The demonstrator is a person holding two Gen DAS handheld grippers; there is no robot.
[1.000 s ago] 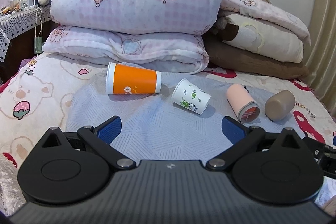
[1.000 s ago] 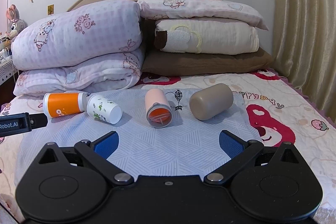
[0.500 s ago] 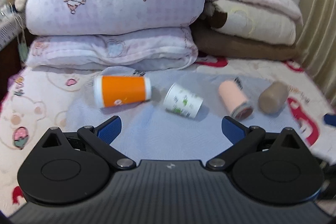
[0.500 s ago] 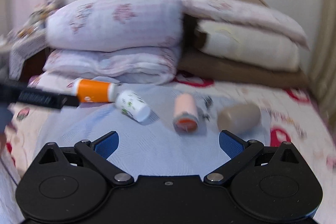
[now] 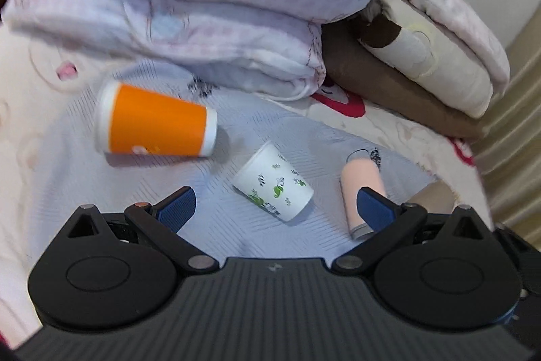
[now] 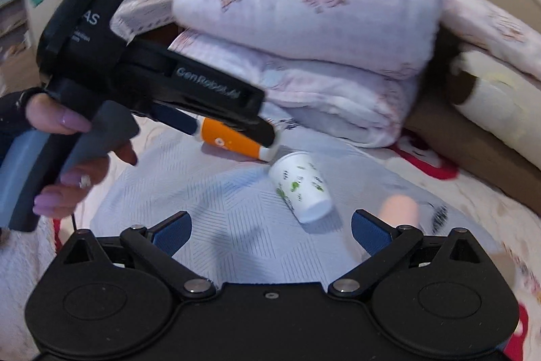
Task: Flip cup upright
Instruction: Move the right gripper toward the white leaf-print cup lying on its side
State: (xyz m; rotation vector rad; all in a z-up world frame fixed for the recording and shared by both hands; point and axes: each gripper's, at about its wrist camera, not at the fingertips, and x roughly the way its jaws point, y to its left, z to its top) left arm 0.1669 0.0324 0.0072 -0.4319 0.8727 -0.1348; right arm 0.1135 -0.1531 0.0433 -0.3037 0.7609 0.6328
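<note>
- Both claws are spread wide and hold nothing: my left gripper (image 5: pixel 275 203) hangs above the bed with its blue pads apart, and my right gripper (image 6: pixel 270 230) is likewise released.
- Cups lie tipped on their sides on the pale blue cloth (image 5: pixel 152 185); the orange cup (image 5: pixel 155 120) sits ahead and to the left of my left claw, just in front of the folded quilts (image 5: pixel 189 22).
- Its long axis runs nearly crosswise to my fingers, wide end left, narrow end right.
- From the right wrist view, the left claw is reaching right over the orange cup (image 6: pixel 230 141), so I judge the left hand nearer to it.
- White leaf-print cup (image 5: pixel 274 188) lies between my left pads, farther off, on a diagonal; the pink cup (image 5: pixel 358 188) is just beside the right pad.
- Compared with a second ago, both cameras have closed in and pitched down, and the left tool has swung across the right view.
</note>
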